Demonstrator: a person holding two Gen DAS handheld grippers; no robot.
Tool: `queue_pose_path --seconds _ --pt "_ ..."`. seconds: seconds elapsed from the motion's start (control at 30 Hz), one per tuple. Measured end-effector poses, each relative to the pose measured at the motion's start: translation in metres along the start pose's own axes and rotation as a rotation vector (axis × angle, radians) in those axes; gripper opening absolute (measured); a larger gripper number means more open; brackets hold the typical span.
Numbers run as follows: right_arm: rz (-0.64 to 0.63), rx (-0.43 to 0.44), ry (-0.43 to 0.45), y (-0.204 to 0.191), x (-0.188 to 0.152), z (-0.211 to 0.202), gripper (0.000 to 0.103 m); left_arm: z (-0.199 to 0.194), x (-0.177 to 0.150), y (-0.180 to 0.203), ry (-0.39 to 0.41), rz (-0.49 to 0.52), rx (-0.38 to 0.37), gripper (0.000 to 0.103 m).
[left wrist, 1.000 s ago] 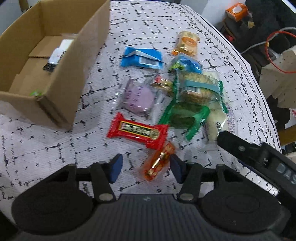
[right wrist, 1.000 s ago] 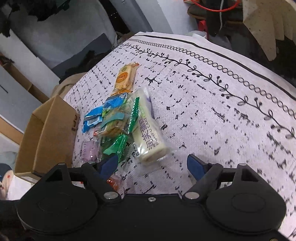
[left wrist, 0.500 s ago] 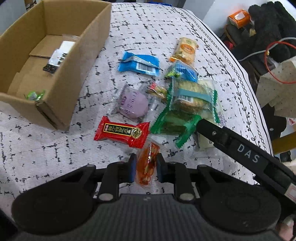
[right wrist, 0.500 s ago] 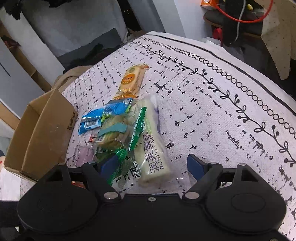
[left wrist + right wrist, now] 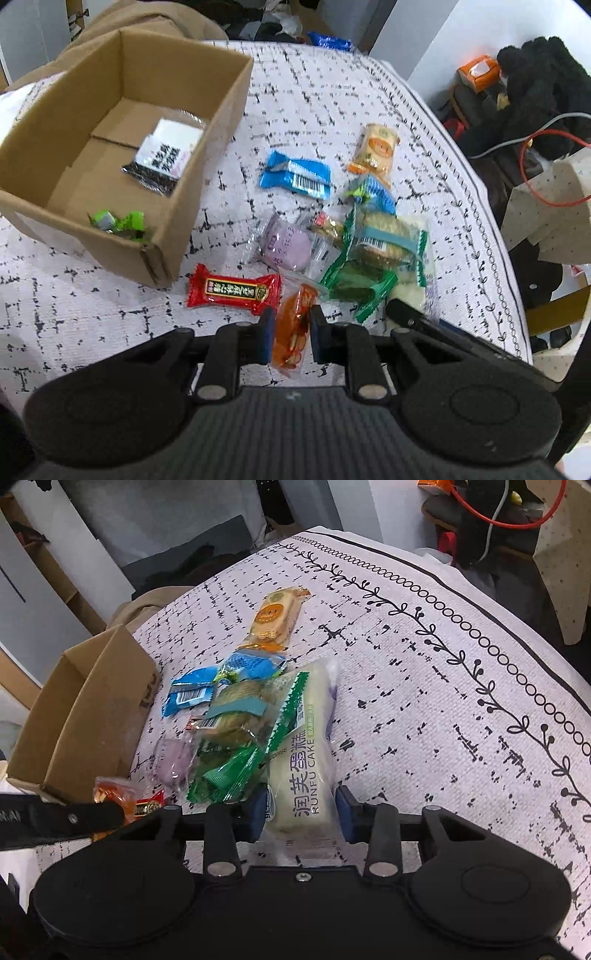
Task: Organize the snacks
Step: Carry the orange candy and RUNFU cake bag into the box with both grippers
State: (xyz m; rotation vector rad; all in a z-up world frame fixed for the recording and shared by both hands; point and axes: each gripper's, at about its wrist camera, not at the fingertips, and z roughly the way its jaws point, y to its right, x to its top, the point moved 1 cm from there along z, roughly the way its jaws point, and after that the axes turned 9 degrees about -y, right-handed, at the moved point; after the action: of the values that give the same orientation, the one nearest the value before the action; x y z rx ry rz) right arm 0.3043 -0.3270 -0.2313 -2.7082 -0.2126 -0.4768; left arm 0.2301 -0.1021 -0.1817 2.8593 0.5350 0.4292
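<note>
Two packets lie in the cardboard box (image 5: 207,155); at its four o'clock, left gripper (image 5: 290,334) clamps the orange snack (image 5: 293,328), right gripper (image 5: 301,812) closing around the cake (image 5: 303,775); many remain.

Red cable (image 5: 546,168), black plush (image 5: 543,85) beside table.

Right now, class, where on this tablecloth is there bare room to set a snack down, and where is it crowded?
Bare cloth lies between the orange-label packet and the tablecloth's leaf border, and right of the white cake packet. Another bare patch lies beyond the blue packet, beside the cardboard box. From the blue packet to the red bar, wrappers overlap.
</note>
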Motion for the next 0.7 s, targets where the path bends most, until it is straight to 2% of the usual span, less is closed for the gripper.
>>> queue_pose_path --seconds 0.3,0.7 --pt "0.056 0.039 0.058 0.004 -0.005 -0.028 0.034 -0.030 0.000 -0.008 0.052 -0.014 -0.024 0.018" --pt "0.098 0.134 0.147 -0.002 -0.008 -0.059 0.029 -0.068 0.002 -0.020 0.129 -0.031 -0.041 0.018"
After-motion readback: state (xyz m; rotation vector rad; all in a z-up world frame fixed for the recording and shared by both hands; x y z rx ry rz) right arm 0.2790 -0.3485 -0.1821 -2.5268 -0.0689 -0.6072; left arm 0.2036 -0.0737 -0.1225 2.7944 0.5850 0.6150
